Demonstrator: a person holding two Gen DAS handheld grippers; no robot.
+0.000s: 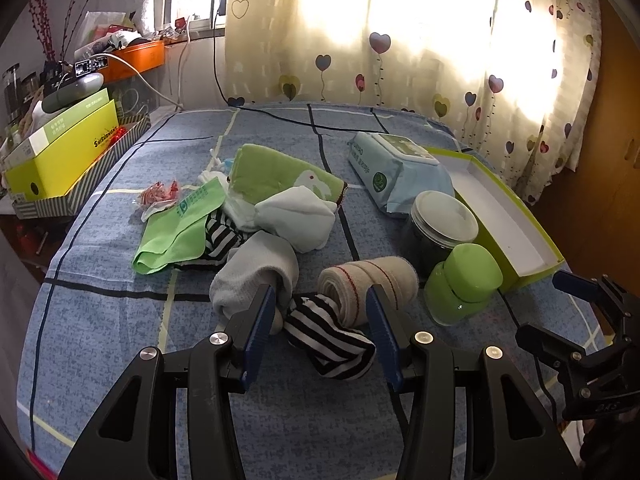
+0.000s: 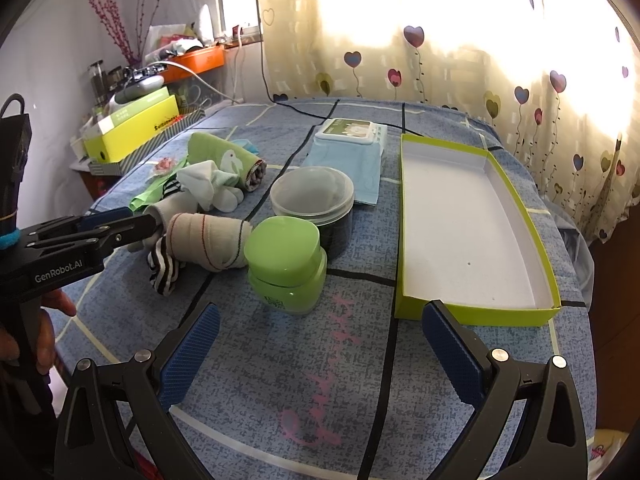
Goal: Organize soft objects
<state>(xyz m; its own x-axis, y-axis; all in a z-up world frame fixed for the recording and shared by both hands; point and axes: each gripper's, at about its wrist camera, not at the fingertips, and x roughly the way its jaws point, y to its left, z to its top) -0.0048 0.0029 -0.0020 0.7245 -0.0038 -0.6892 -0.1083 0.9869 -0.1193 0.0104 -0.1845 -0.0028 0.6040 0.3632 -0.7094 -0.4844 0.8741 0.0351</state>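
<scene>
My left gripper [image 1: 320,296] is open over a black-and-white striped sock [image 1: 332,340] that lies loose between its blue pads. A grey sock [image 1: 256,276] touches the left pad and a beige bandage roll [image 1: 368,284] lies by the right pad. Behind them sit pale socks [image 1: 296,216], a rolled green towel [image 1: 280,176] and a green cloth [image 1: 176,228]. An empty green box [image 2: 472,220] with a white inside lies open at the right. My right gripper [image 2: 322,310] is open above bare bedspread, with nothing between its fingers, just in front of the box.
A green jar [image 2: 286,268], a clear-lidded dark jar [image 2: 312,204] and a wet-wipes pack [image 2: 348,152] stand between the soft pile and the box. A yellow box [image 1: 68,152] on a striped tray sits off the bed's left edge. A black cable [image 1: 280,114] crosses the far bedspread.
</scene>
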